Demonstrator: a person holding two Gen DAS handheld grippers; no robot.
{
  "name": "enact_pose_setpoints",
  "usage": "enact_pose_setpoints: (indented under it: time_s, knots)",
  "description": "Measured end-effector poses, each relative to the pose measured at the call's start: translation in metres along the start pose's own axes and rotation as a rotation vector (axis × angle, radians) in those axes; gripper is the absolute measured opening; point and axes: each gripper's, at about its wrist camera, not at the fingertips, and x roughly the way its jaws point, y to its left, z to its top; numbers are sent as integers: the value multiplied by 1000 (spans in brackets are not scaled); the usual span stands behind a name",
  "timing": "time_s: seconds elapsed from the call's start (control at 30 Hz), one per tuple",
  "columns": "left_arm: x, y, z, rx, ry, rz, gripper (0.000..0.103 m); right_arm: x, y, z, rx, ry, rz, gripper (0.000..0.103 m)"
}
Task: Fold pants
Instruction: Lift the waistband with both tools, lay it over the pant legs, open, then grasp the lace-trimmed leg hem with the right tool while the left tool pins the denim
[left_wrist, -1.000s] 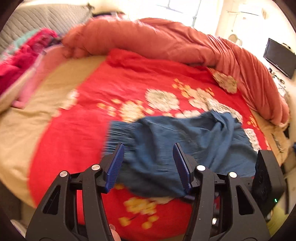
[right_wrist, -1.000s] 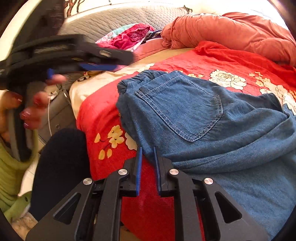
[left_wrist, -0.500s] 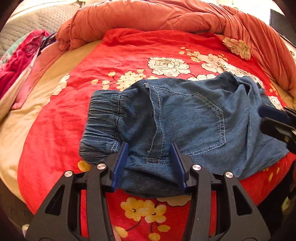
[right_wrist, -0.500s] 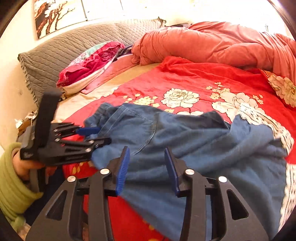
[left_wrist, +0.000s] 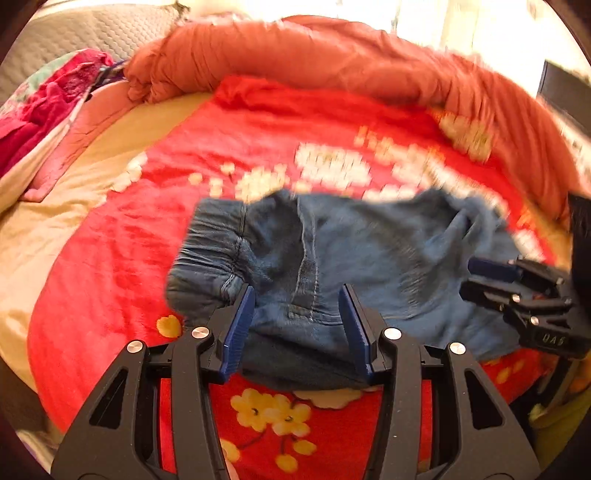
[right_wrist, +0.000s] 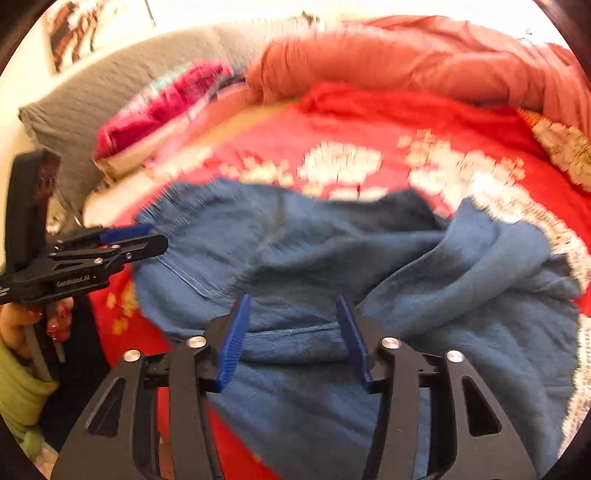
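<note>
Blue denim pants (left_wrist: 369, 258) lie bunched on a red flowered bedspread (left_wrist: 110, 266), with the elastic waistband at the left in the left wrist view. My left gripper (left_wrist: 297, 314) is open above the near edge of the pants by the waistband. It also shows in the right wrist view (right_wrist: 144, 240), at the pants' left edge. My right gripper (right_wrist: 291, 325) is open over a fold of the pants (right_wrist: 369, 266). It shows in the left wrist view (left_wrist: 480, 277) at the right end of the pants. Neither holds cloth.
A rolled orange duvet (left_wrist: 332, 62) runs along the far side of the bed. Pink and red clothes (left_wrist: 40, 110) and a grey quilted headboard (right_wrist: 92, 99) are at the left. A beige sheet (left_wrist: 48, 221) shows left of the bedspread.
Both grippers have opened wider and shifted; the views are blurred by motion. The right gripper now sits lower over the pants' fold, and the pants look more bunched.
</note>
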Motion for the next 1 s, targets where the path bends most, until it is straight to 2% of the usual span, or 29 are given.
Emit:
enact_pose_setpoints:
  time_s: [0.03,0.13,0.23,0.47,0.7,0.87,1.0]
  knots:
    - [-11,-2,3,-13,-28,-10,40,-10,-1,1,8,-30,-12,64]
    - [-29,-16,9,4,-72,-38,41,-41,-19,4,47,-122,-69,65]
    - [-31,-39,15,41,-73,-93,46,-60,-44,4,118,-178,-122,66]
    - [9,-108,19,148,55,-264,46,-80,-94,-8,239,-212,-240,66]
    - [47,-138,17,224,164,-328,46,-91,-118,-20,298,-241,-274,66]
    - [72,-143,24,281,219,-306,35,-85,-116,-21,285,-220,-273,66]
    - [91,-137,25,232,250,-350,25,-76,-111,-17,257,-201,-292,66]
